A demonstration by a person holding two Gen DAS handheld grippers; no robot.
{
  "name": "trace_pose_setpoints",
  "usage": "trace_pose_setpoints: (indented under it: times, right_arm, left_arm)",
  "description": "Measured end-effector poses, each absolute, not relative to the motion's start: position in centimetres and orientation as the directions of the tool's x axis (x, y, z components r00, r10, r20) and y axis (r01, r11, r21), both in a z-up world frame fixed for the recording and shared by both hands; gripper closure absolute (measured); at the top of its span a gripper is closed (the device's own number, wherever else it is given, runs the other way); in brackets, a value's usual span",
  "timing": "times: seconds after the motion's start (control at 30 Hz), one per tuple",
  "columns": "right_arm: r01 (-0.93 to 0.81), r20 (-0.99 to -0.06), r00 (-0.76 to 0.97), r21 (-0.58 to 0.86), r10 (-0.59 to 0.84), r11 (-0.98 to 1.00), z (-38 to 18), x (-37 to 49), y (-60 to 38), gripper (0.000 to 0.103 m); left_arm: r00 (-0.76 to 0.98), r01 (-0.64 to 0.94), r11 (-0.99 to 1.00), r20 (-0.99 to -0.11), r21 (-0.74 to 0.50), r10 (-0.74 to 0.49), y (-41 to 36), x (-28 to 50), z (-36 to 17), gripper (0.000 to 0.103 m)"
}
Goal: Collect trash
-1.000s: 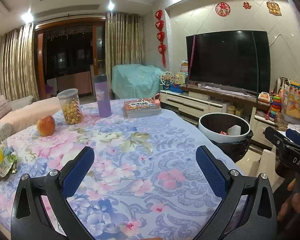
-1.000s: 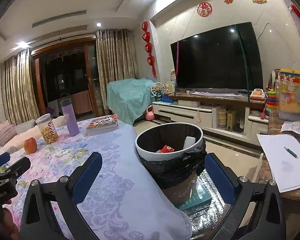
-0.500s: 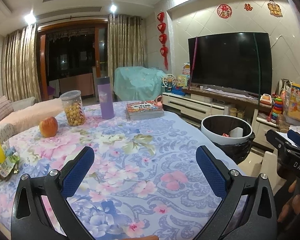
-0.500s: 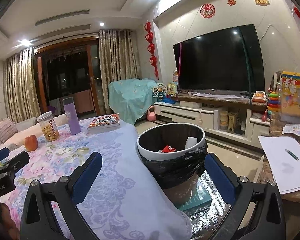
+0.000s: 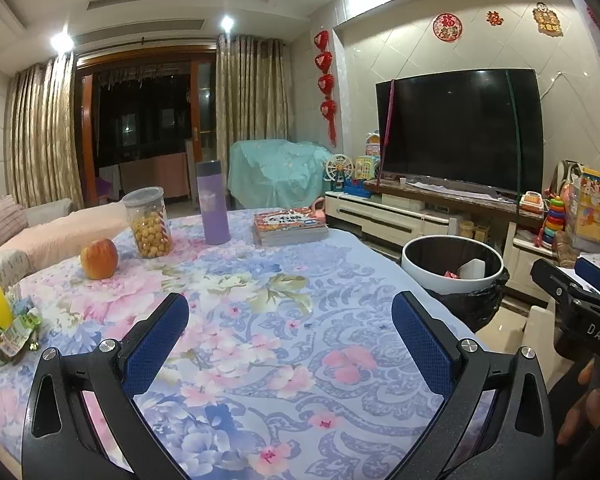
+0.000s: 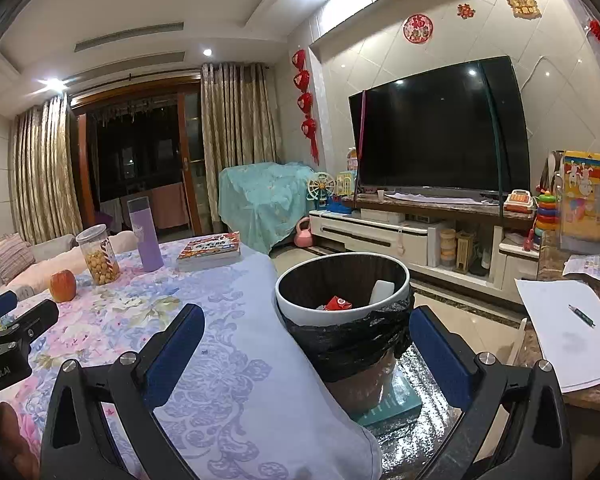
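Observation:
A white-rimmed trash bin (image 6: 398, 280) with a black liner stands beside the table's right edge; red and white trash lies inside. It also shows in the left wrist view (image 5: 496, 272). Crumpled green and yellow wrappers (image 5: 4, 332) lie at the table's left edge. My left gripper (image 5: 290, 326) is open and empty above the floral tablecloth (image 5: 260, 320). My right gripper (image 6: 306, 338) is open and empty, just short of the bin, with the bin between its spread jaws.
On the table stand an apple (image 5: 99, 258), a snack jar (image 5: 147, 222), a purple bottle (image 5: 213, 202) and a stack of books (image 5: 290, 226). A TV (image 6: 440, 128) and cabinet are behind. A side table with paper and pen (image 6: 580, 314) is at the right.
Both grippers have stayed open and empty. Both views have shifted slightly, with the table and bin sitting a little lower and farther right in frame.

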State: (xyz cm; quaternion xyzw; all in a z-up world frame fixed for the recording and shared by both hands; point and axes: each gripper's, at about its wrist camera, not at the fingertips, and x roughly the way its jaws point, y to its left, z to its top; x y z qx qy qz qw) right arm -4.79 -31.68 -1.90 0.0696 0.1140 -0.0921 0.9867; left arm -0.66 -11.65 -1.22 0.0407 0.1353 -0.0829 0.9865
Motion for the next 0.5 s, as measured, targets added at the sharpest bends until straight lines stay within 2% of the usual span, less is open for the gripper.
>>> trace_pose_setpoints:
  times: [0.5]
  right_arm:
    - [0.189, -0.235, 0.959, 0.114, -0.158, 0.975, -1.79, -4.79, -31.49, 0.0]
  left_arm:
    - [0.943, 0.182, 0.982, -0.29, 0.048, -0.16, -11.55, -0.46, -1.42, 0.0]
